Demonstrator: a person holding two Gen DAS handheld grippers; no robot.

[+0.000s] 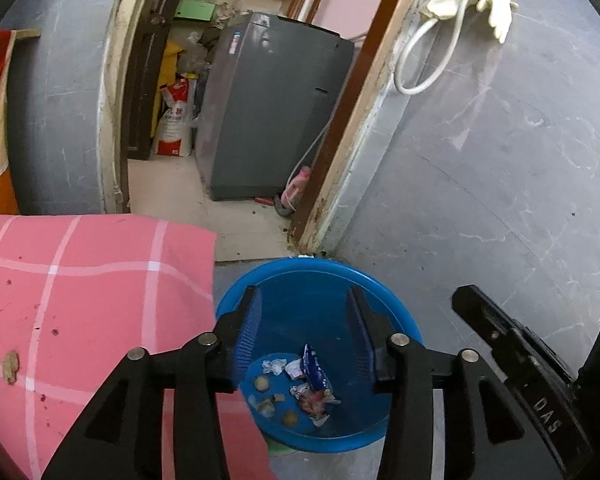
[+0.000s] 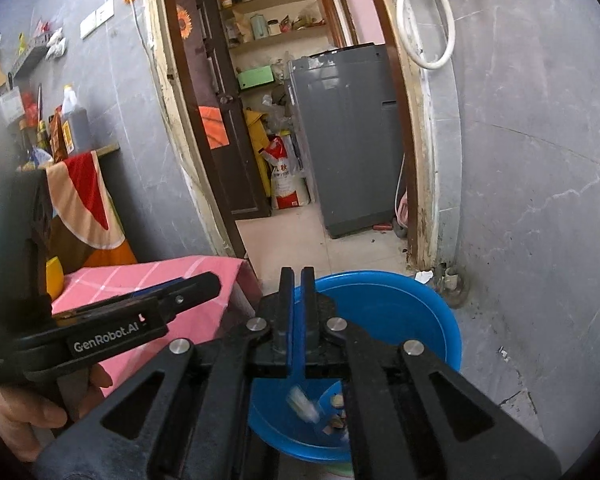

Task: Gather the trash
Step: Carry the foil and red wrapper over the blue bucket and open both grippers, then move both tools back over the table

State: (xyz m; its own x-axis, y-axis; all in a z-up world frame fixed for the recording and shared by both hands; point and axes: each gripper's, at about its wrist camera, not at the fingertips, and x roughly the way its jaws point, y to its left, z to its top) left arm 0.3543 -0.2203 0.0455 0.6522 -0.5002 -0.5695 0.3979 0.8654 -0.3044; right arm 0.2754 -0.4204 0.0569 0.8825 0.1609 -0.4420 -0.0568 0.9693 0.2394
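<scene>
Black linkage arms fill the bottom of both views. From the left wrist, the left tongs (image 1: 304, 320) stand wide apart with nothing between the blue pads, held right over a blue basin (image 1: 396, 312) on the floor. Down in the basin lies the collected trash (image 1: 300, 384): a blue-and-white wrapper, crumpled bits of paper and foil, and a few small brownish lumps. One more tan scrap (image 1: 10, 366) sits on the pink checked cloth (image 1: 100, 280) that covers the desk, which is just left of the basin and overlaps its rim in this view.

From the right wrist, the right tongs (image 2: 297, 280) are closed, pads nearly touching, above the near left rim of the same blue basin (image 2: 420, 304). A small pale scrap (image 2: 302, 400), blurred, shows below the pads over the basin's inside; whether the pads have hold of it cannot be told. The left tool's body, marked GenRobot.AI, crosses the left of this view, gripped by a hand (image 2: 32, 412).

Beyond the basin a doorway with a worn, peeling frame (image 1: 340, 168) opens onto a pale tiled floor, a grey washing machine (image 1: 276, 108), a red-and-white sack (image 1: 176, 120) and cluttered shelves (image 2: 272, 16). A white hose (image 1: 424, 60) loops on the grey marbled wall to the right.
</scene>
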